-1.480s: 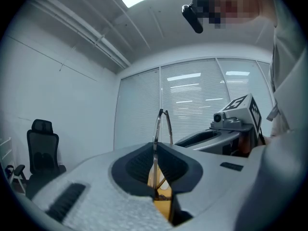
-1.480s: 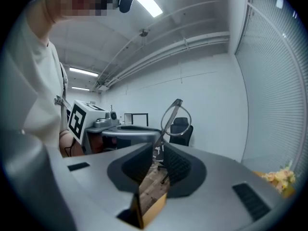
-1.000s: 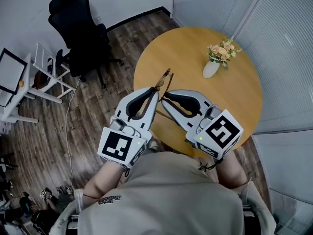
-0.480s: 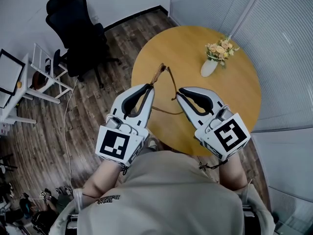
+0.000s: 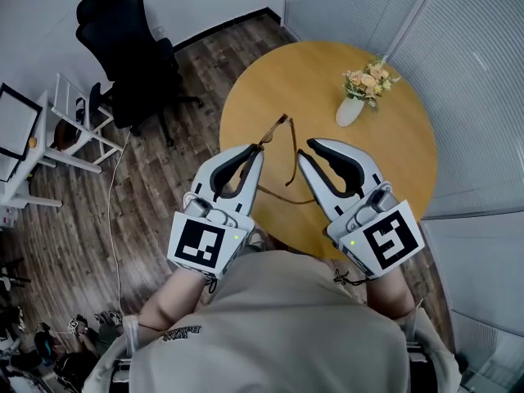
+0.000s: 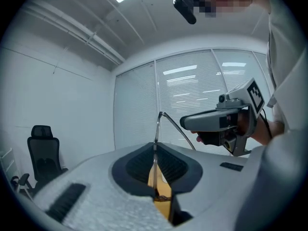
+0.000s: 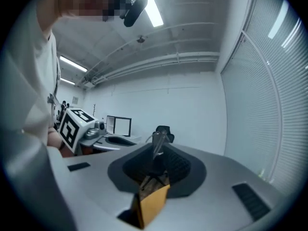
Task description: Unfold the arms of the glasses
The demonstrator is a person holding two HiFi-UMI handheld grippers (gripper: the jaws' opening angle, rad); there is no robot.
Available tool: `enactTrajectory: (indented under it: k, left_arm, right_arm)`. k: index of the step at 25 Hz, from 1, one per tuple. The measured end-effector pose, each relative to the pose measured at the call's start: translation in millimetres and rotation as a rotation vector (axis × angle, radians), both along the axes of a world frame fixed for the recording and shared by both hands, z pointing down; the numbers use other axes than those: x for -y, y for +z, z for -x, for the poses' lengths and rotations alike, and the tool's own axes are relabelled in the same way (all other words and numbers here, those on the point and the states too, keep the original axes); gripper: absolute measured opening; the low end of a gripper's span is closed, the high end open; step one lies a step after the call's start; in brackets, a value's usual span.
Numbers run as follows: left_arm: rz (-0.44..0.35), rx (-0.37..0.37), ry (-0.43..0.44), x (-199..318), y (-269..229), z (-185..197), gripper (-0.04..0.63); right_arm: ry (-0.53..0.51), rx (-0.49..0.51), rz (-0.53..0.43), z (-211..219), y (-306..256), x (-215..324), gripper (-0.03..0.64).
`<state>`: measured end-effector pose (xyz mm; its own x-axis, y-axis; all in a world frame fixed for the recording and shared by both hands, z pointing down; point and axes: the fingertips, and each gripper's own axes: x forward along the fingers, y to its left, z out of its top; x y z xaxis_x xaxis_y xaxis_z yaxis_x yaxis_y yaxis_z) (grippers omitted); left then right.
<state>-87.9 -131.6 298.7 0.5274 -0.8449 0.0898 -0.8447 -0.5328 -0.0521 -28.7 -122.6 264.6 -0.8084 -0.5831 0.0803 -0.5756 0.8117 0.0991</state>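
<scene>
Nearest is the person's pale shirt (image 5: pixel 286 326), with both arms reaching forward over the near edge of a round wooden table (image 5: pixel 385 166). The left gripper (image 5: pixel 260 148) points level, and its jaws, which have just tightened a little, are pinched on the front of the glasses (image 5: pixel 275 131), holding them up in the air above the table. From the far corner of the frame one thin arm of the glasses swings out and back toward the person, ending just beside the inner flank of the right gripper (image 5: pixel 309 143). That gripper's jaws are drawn close together; in its own view a slim grey piece stands at their tips, and whether they pinch it I cannot tell. Farther across the table stands a white vase (image 5: pixel 353 115) of pale flowers. Beyond the table's left edge is a black office chair (image 5: pixel 123 47) on the wood floor (image 5: pixel 155 178).
</scene>
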Motion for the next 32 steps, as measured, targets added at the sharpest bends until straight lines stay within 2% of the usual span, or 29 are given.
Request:
enactTrajectory:
  k: [3,6,14,18,20,24,26,32]
  left_arm:
    - [-0.014,0.0,-0.002,-1.0,-5.1,-1.3,0.037]
    - [-0.019,0.017,-0.01,-1.1,-5.7,0.5,0.037]
    - [-0.011,0.06,-0.012,-0.7,3.0,4.6,0.037]
    - [-0.011,0.052,0.002,-1.7,2.8,-2.9,0.037]
    - [-0.02,0.057,-0.003,0.4,2.8,-1.6,0.037]
    - [-0.044,0.071,-0.034,8.9,-0.5,9.1,0.037]
    - [-0.061,0.078,-0.053,13.7,-5.2,16.2,0.037]
    - [-0.158,0.07,-0.124,26.9,-47.1,41.7,0.037]
  right_arm:
    - [-0.031,-0.063,0.01,15.1,12.1,-7.4,0.088]
    - [0.022,-0.151,-0.011,13.9,24.2,-3.4,0.091]
    - [0.188,-0.276,-0.124,-28.1,14.7,19.8,0.091]
    - [0.218,-0.32,-0.172,-37.0,8.2,24.3,0.094]
    - [0.205,-0.293,-0.174,-34.9,4.4,23.5,0.094]
    - [0.139,-0.131,-0.118,-27.6,-8.6,18.4,0.094]
    - [0.129,-0.088,-0.108,-32.7,-15.8,17.3,0.094]
    - [0.166,-0.006,-0.202,-44.7,-54.8,24.1,0.094]
